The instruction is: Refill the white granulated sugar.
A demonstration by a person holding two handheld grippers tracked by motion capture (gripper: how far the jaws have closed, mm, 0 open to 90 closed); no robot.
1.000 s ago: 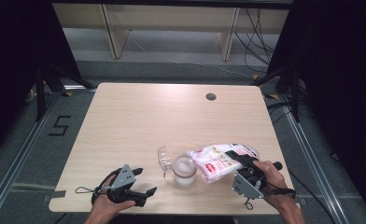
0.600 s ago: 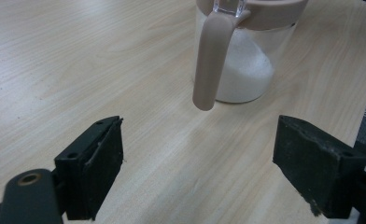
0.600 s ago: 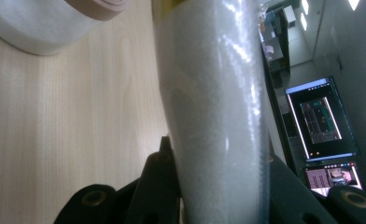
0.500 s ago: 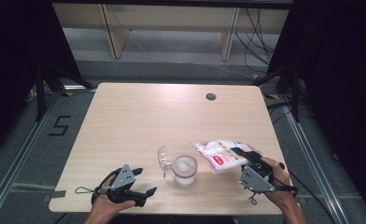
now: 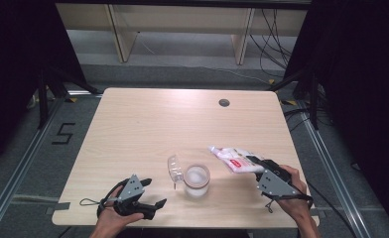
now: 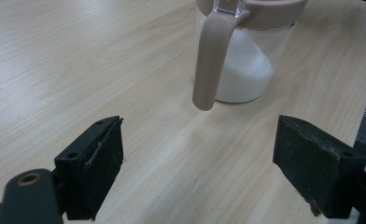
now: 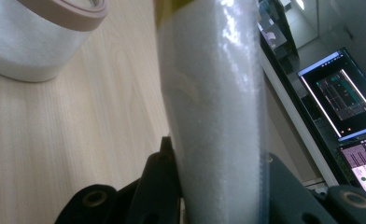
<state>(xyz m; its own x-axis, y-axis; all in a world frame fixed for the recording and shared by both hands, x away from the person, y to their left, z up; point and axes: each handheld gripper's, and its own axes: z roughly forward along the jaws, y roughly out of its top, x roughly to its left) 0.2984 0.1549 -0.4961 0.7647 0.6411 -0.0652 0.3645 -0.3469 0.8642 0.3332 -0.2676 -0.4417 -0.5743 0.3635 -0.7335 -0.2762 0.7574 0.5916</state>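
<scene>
Right gripper (image 5: 254, 161): fingers (image 7: 160, 186) pinch a clear bag (image 5: 234, 158) of white grains, one finger on each side of it. In the right gripper view the bag (image 7: 214, 93) rises straight up between them. In the high view it sticks out from the gripper toward the upper left, lying low over the tabletop (image 5: 182, 124); can't tell if it touches the wood. White bag, red label patch near the middle. Right hand (image 5: 294, 191) sits at the tabletop's right front edge.

Left gripper (image 5: 153, 201): fingers (image 6: 97, 163) spread wide, nothing between them, bare wood under the gap. It rests at the left front edge in the left hand (image 5: 115, 218), aimed right toward the jar.

Jar (image 5: 196, 181): clear, pinkish rim, upright on the tabletop between the two grippers, just left of the bag's near end, partly filled with white grains. Its clear lid (image 5: 174, 169) is flipped open and stands up on the jar's left side. In the left gripper view a beige latch (image 6: 209, 60) hangs down the jar (image 6: 242, 70) wall.

Dark round hole (image 5: 224, 102) near the tabletop's far edge. Monitors (image 7: 342, 93) show in the right gripper view, off past the edge.
</scene>
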